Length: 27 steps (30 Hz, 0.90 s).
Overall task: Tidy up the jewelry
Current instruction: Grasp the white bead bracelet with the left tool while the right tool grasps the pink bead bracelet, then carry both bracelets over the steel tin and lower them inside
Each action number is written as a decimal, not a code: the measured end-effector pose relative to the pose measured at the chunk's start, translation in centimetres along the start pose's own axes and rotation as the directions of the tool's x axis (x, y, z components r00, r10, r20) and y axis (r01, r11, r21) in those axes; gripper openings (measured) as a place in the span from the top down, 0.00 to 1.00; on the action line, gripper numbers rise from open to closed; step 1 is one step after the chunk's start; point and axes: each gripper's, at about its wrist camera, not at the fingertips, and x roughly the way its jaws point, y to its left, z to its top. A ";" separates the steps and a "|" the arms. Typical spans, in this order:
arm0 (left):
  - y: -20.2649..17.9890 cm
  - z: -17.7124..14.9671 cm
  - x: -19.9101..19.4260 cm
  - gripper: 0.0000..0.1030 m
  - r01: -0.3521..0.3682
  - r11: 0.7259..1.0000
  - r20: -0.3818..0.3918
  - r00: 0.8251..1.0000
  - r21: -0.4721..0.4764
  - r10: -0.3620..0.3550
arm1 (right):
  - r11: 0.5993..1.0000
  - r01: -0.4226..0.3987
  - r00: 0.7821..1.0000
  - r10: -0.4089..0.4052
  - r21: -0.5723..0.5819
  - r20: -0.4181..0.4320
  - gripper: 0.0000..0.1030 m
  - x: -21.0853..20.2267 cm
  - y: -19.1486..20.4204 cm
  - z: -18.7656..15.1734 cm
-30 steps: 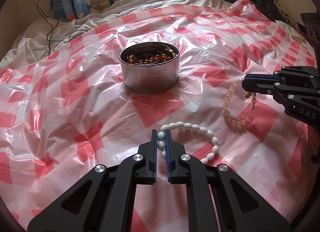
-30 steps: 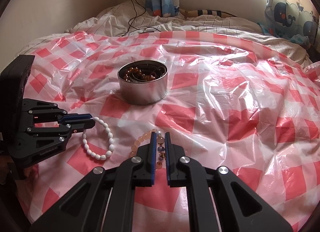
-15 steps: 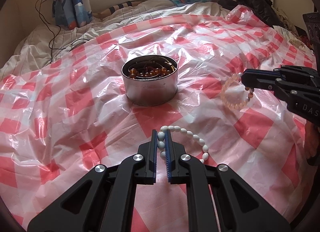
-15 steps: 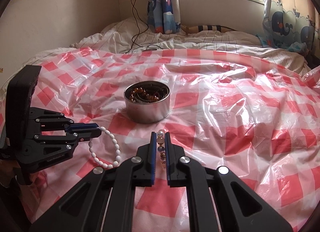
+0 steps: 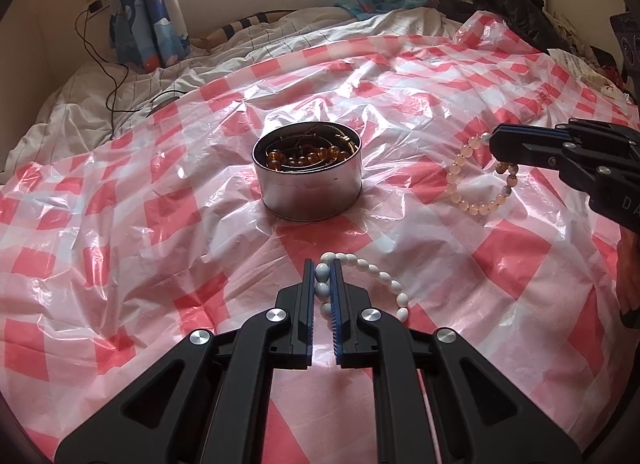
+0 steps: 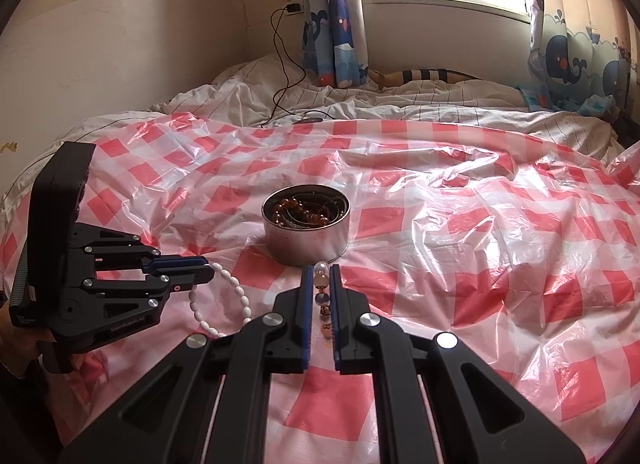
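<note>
Your left gripper (image 5: pixel 322 276) has its fingers narrowed onto the white bead bracelet (image 5: pixel 378 278), whose loop hangs to the right above the checked plastic sheet (image 5: pixel 160 216) on the bed. Your right gripper (image 6: pixel 321 284) has its fingers pinched on the peach bead bracelet (image 5: pixel 468 188), held off the sheet. The round tin (image 5: pixel 308 188), already containing amber beads (image 5: pixel 304 154), stands between and beyond both.

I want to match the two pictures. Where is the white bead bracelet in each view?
Left wrist view: white bead bracelet at lower centre, clamped in the left gripper.
Right wrist view: the bracelet at lower left, hanging from that gripper.
Shared landmark: the round metal tin.
</note>
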 end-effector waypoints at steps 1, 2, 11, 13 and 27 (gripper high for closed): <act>0.0 0.0 0.0 0.94 -0.002 1.000 0.002 1.000 -0.001 0.002 | 1.000 -0.001 1.000 0.001 -0.001 0.004 0.92 -0.1 0.1 0.0; 0.0 0.0 -0.1 0.94 -0.003 1.000 0.004 1.000 -0.003 0.003 | 1.000 -0.004 1.000 0.004 -0.004 0.006 0.92 -0.1 0.1 0.0; 0.2 0.5 -0.8 0.94 0.003 1.000 0.029 1.000 -0.009 -0.003 | 1.000 -0.013 1.000 0.013 -0.008 0.020 0.92 -0.3 0.4 0.0; 0.2 0.8 -1.1 0.94 0.013 1.000 0.041 0.999 -0.009 -0.012 | 1.000 -0.014 0.999 0.014 -0.003 0.029 0.92 -0.4 0.3 0.1; 1.4 3.4 -3.2 0.94 0.087 0.993 0.106 0.991 -0.084 -0.078 | 0.999 -0.036 0.997 0.034 0.034 0.074 0.92 -0.6 -0.5 1.6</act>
